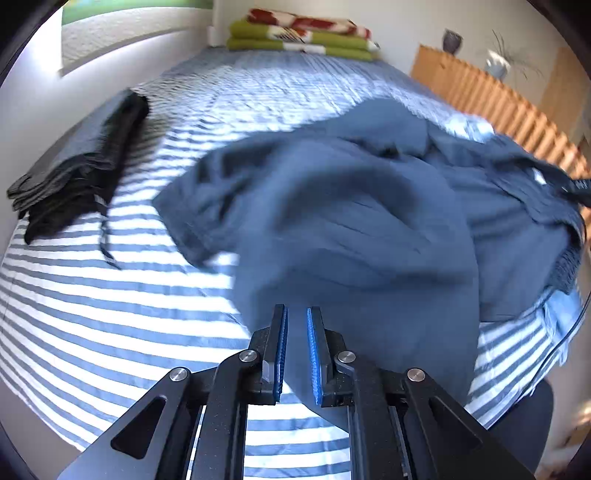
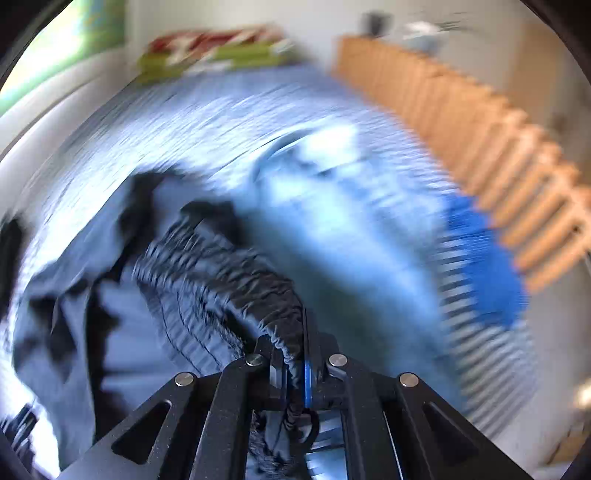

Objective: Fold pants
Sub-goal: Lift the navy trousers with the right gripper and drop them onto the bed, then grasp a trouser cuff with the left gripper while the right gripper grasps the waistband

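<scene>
Dark blue pants [image 1: 351, 206] lie crumpled across the striped bed cover [image 1: 110, 314]. My left gripper [image 1: 296, 310] is over their near edge, its blue pads close together with a fold of the pants cloth running between them. The right wrist view is heavily blurred. There my right gripper [image 2: 295, 325] is shut on the gathered elastic waistband [image 2: 236, 280] of the pants, which bunches over its left finger and trails off to the left.
A folded pile of dark clothes [image 1: 74, 166] sits at the bed's left edge by the wall. Green and red folded blankets [image 1: 299, 35] lie at the far end. A ribbed wooden panel [image 1: 498, 103] runs along the right side. A light blue garment [image 2: 332, 206] and a bright blue item [image 2: 480, 258] lie to the right.
</scene>
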Demonstrator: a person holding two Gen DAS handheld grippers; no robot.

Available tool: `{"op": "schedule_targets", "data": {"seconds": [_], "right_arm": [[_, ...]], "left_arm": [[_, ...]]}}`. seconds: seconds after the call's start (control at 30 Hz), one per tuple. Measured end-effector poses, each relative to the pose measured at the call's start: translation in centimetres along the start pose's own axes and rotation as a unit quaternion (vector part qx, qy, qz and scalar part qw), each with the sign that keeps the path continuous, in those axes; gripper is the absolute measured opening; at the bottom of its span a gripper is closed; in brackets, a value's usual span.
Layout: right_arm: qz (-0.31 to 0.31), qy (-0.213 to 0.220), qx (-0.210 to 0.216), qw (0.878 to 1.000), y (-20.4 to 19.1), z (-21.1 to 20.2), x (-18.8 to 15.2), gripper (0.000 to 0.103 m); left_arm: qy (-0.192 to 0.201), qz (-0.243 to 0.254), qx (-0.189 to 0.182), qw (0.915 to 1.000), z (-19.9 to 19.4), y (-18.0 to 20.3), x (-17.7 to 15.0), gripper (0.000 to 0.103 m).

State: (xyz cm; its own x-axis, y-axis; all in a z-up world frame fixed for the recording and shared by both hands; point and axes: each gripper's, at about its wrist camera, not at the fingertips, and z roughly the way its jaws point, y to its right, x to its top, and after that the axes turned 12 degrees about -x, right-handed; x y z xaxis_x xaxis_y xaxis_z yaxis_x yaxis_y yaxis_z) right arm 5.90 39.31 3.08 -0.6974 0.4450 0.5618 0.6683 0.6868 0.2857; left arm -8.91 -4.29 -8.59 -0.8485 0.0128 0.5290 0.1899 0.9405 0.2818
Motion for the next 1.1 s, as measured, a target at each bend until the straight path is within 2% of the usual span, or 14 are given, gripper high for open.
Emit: {"op": "schedule_targets", "data": {"seconds": [0.13,0.2,0.23,0.3,0.37,0.43,0.53,0.67,0.77,0.9,0.97,1.0,1.07,1.1], "right_arm": [[0.099,0.004,-0.1,0.99,7.2,1.1,2.4,0.005],[0.113,-0.019,-0.163,0.98,9.8,3.2,3.8,0.013],[0.121,-0.032,-0.166,0.978,10.9,3.7,4.0,0.017],[0.133,-0.041,-0.131,0.982,11.7,3.6,3.8,0.019],[0.129,-0.022,-0.123,0.984,11.9,2.7,3.8,0.023],[0.129,-0.003,-0.109,0.986,11.6,1.3,3.6,0.033],[0.106,0.017,-0.063,0.992,10.1,-0.3,3.4,0.036],[0.057,0.036,0.017,0.998,6.1,-2.5,2.7,0.038],[0.023,0.051,0.062,0.996,3.0,-4.3,1.7,0.042],[-0.014,0.084,0.065,0.994,-0.2,-6.6,0.6,0.047],[-0.026,0.081,0.076,0.994,-1.4,-7.0,0.3,0.048],[-0.03,0.08,0.077,0.993,-1.9,-7.1,0.2,0.049],[-0.042,0.081,0.074,0.993,-3.1,-7.4,-0.2,0.051],[-0.049,0.083,0.068,0.993,-3.8,-7.1,-0.1,0.054]], "left_arm": [[0.016,-0.013,0.014,0.9997,-1.4,-1.4,1.1,0.012],[0.015,-0.033,0.011,0.9993,-1.6,-2.5,1.8,0.014],[0.016,-0.043,0.007,0.9989,-1.7,-3.0,2.1,0.017],[0.019,-0.055,0.01,0.9983,-2.0,-4.1,2.4,0.032],[0.027,-0.064,0.021,0.9973,-2.2,-4.9,2.6,0.07],[0.035,-0.068,0.034,0.9965,-2.5,-5.5,2.8,0.071],[0.042,-0.076,0.058,0.9946,-3.0,-7.1,3.7,0.072],[0.025,-0.085,0.069,0.9936,-2.4,-9.8,5.3,0.088],[-0.007,-0.103,0.059,0.9929,0.1,-11.6,6.9,0.088],[-0.044,-0.14,0.053,0.9878,5.3,-14.3,8.5,0.088],[-0.05,-0.163,0.034,0.9848,7.4,-15.1,8.8,0.083],[-0.037,-0.159,0.043,0.9856,7.8,-15.1,8.9,0.083],[-0.02,-0.129,0.071,0.9889,8.2,-14.3,9.5,0.037],[-0.023,-0.118,0.077,0.9898,8.3,-14.1,9.8,0.035]]}}
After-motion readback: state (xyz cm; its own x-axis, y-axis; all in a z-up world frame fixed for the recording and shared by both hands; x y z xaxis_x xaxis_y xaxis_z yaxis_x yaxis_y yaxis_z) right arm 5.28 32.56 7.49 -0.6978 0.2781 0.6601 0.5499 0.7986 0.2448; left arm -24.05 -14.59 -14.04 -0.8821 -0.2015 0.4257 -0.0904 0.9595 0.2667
